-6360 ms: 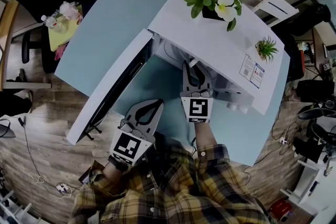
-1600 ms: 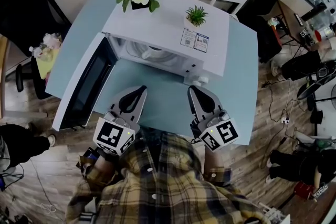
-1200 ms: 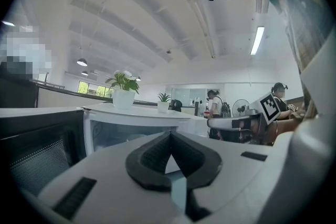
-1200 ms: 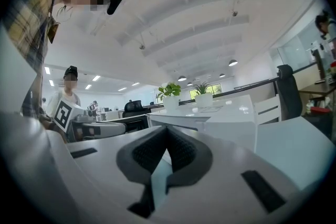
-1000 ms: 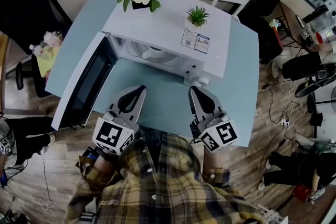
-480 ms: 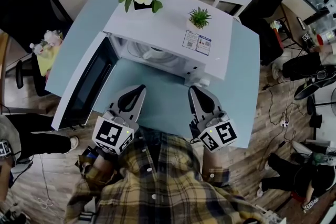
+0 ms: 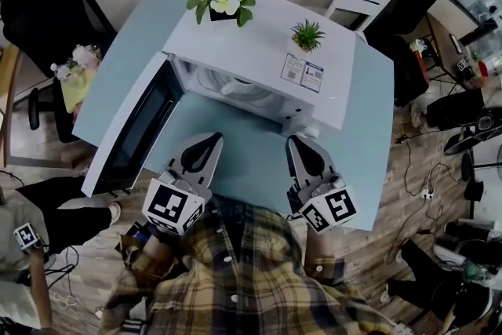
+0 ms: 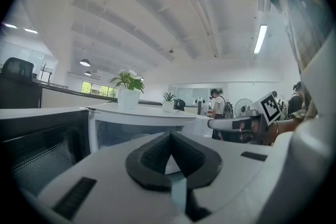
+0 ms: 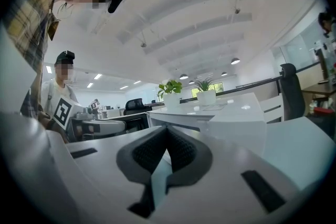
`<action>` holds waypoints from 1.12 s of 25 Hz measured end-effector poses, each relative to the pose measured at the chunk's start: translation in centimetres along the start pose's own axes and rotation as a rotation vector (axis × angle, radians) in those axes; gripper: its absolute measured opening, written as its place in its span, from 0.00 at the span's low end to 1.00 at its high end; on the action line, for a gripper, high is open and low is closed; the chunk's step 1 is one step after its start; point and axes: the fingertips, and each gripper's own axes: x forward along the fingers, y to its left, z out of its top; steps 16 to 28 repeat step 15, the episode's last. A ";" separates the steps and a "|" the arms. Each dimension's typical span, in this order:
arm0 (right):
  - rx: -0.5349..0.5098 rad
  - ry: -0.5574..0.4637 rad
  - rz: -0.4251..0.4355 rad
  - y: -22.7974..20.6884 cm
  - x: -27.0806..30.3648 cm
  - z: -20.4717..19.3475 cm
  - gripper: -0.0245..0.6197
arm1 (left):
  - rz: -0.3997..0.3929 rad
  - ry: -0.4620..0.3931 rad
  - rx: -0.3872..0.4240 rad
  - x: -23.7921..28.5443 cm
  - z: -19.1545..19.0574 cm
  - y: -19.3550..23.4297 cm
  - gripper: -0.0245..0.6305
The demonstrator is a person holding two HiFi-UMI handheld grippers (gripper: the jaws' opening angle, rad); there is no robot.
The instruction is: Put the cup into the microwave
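Note:
The white microwave stands on the light blue table, its door swung wide open to the left. Inside the cavity sits a white cup, apart from both grippers. My left gripper hovers over the table's near edge, pointing at the open cavity, shut and empty. My right gripper is level with it to the right, in front of the microwave's control panel, also shut with nothing between its jaws.
A flowering plant and a small green plant stand on the microwave's top. A chair with bright items is left of the table, a white chair behind it. A person is at the lower left.
The right gripper, earlier reaching into the microwave's mouth, has drawn back to the table's near edge. Over the last second both grippers keep still while a person walks in at lower left.

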 end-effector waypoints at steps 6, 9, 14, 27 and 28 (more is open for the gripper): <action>0.002 -0.009 0.005 -0.2 0.3 0.2 0.04 | 0.013 -0.007 0.005 0.1 0.3 0.5 0.03; 0.003 -0.007 0.010 -0.1 0.3 0.1 0.04 | 0.013 -0.005 0.004 0.1 0.2 0.3 0.03; 0.002 -0.010 0.011 -0.1 0.3 0.0 0.04 | 0.011 -0.006 0.009 0.1 0.3 0.3 0.03; 0.002 -0.010 0.010 -0.1 0.3 0.0 0.04 | 0.012 -0.005 0.008 0.1 0.2 0.4 0.03; 0.002 -0.010 0.010 -0.1 0.3 0.0 0.04 | 0.012 -0.005 0.008 0.1 0.2 0.4 0.03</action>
